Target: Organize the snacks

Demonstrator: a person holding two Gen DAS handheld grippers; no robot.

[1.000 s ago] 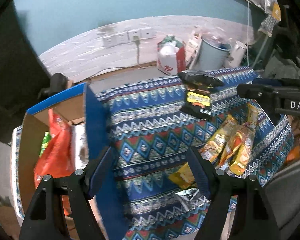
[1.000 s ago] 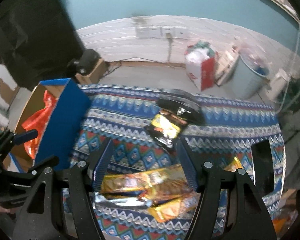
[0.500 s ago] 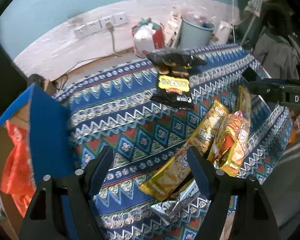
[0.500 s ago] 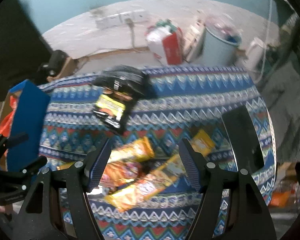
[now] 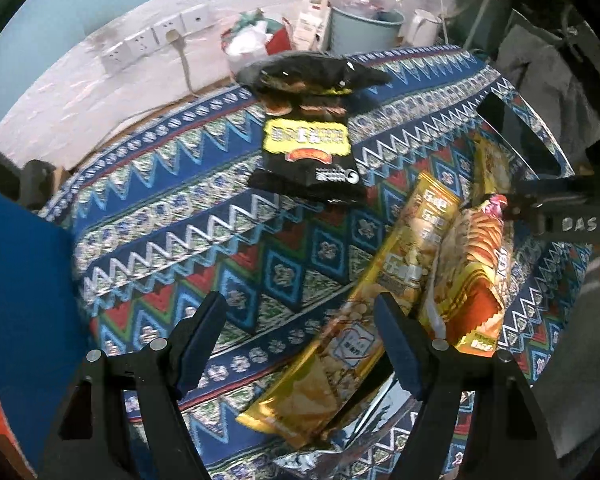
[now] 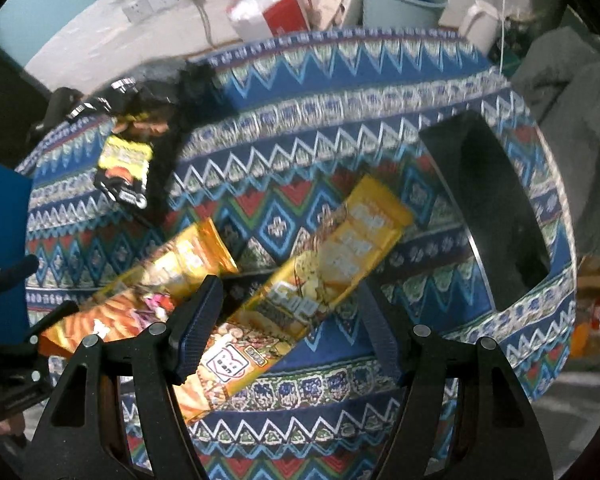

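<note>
The left tongs (image 5: 300, 340) are standing open over the patterned cloth (image 5: 188, 216) covering the counter, nothing between the blue pads, and the right tongs (image 6: 292, 328) are likewise open and empty, pointing down at a heap of snack packets. The nearest packet, a long yellow pack (image 6: 320, 276), is lying diagonally across the cloth right under the right tongs, its lower end overlapping an orange pack (image 6: 112, 320) and a second gold pack (image 6: 180, 256) beside it; from the left view the same heap is sitting to the right of the left tongs, with a silvery foil wrapper (image 5: 312, 452) peeking out beneath. A black pack (image 5: 308, 152) with a yellow label is lying apart, farther back toward the counter's far edge. These look like light, air-puffed foil bags: soft, crinkly, glossy and likely slippery, with brittle contents that a hard squeeze could crush. Pinching a flat crimped end seam or the narrow width near one end is probably the safest hold, since the middle may bulge and slide. At the left a blue box flap (image 5: 24, 288) is showing, plausibly the place the snacks are going. A dark flat slab (image 6: 496, 216) is resting on the cloth to the right, clear of the packets.
</note>
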